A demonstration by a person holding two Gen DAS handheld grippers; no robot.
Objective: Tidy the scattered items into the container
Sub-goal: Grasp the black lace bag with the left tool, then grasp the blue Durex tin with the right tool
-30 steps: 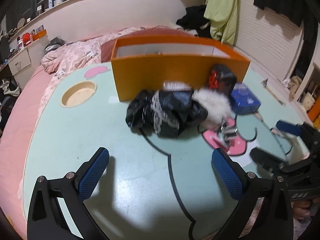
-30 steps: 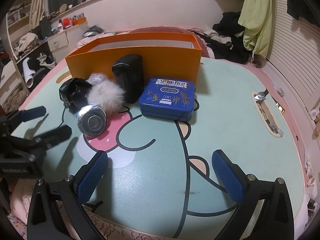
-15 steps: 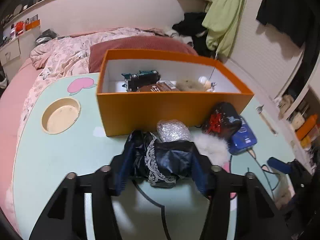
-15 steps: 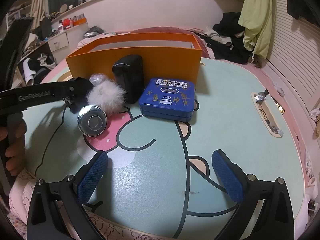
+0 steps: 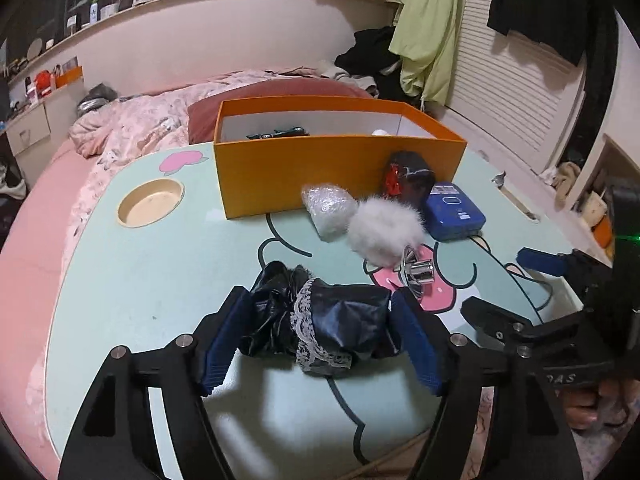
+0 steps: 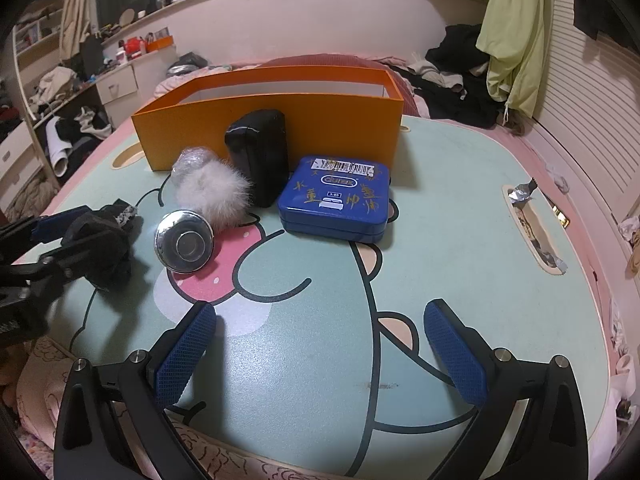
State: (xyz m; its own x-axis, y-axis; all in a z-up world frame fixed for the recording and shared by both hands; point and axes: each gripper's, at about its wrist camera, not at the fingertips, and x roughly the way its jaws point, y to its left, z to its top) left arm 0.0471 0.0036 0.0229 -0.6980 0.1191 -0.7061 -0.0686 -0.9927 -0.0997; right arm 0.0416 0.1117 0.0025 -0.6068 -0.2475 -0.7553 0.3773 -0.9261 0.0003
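A crumpled black cloth with lace trim (image 5: 316, 320) lies on the mint table between the blue pads of my left gripper (image 5: 320, 308). Both pads still touch it while the jaws are opening. The right wrist view shows that cloth (image 6: 100, 248) at far left. The orange box (image 5: 340, 168) stands behind, with a toy car (image 5: 280, 133) inside. In front of the box sit a bubble-wrapped bundle (image 5: 328, 208), a white fluffy pompom (image 5: 384, 232), a chrome knob (image 5: 416, 270), a black case (image 5: 412, 176) and a blue tin (image 6: 336, 196). My right gripper (image 6: 320, 316) stands open over bare table.
A round cup recess (image 5: 150, 202) is sunk into the table (image 5: 140, 280) at left, and a slot with foil scraps (image 6: 532, 220) at right. A pink bed with bedding (image 5: 140, 136) lies behind the table. Clothes hang by the far wall.
My left gripper closed around the black cloth and drew it back from the box toward the near edge; its jaws now stand wider than half a second ago. The right gripper kept still.
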